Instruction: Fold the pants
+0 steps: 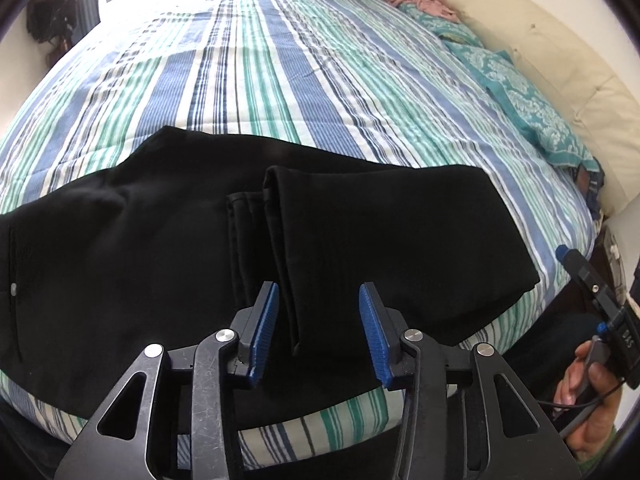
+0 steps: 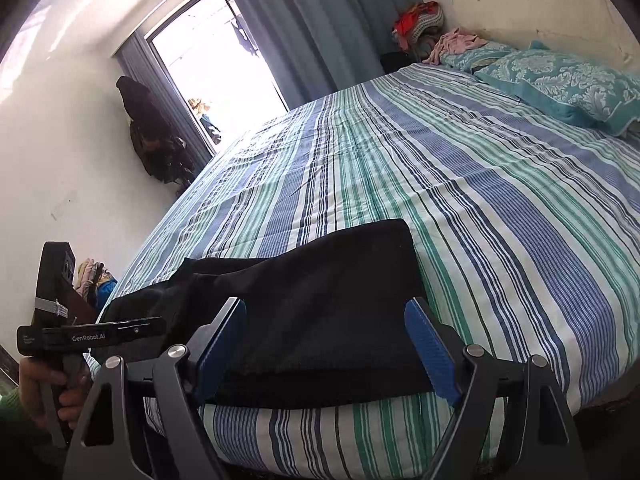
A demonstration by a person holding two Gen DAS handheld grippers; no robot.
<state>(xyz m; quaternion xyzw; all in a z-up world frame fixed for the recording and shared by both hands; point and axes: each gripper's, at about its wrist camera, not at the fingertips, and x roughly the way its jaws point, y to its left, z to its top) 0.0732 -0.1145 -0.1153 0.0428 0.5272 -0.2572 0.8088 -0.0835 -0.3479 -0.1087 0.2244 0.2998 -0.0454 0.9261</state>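
Observation:
The black pants (image 1: pixel 168 248) lie folded over on the near edge of the striped bed (image 1: pixel 280 80). The leg ends (image 1: pixel 288 216) rest doubled back on top. My left gripper (image 1: pixel 320 312) is open just above the folded leg part, holding nothing. In the right wrist view the pants (image 2: pixel 320 304) lie flat at the bed's near edge. My right gripper (image 2: pixel 328 328) is open over their right end, empty. Each gripper also shows in the other's view, the right gripper (image 1: pixel 600 296) at the right side and the left gripper (image 2: pixel 92 332) at the left side.
Teal patterned pillows (image 2: pixel 560 80) lie at the head of the bed by a cream headboard (image 1: pixel 540 52). A pile of clothes (image 2: pixel 420 24) sits in the far corner. A bright window (image 2: pixel 216 64) with blue curtains is beyond the bed. Dark bags (image 2: pixel 152 136) hang on the wall.

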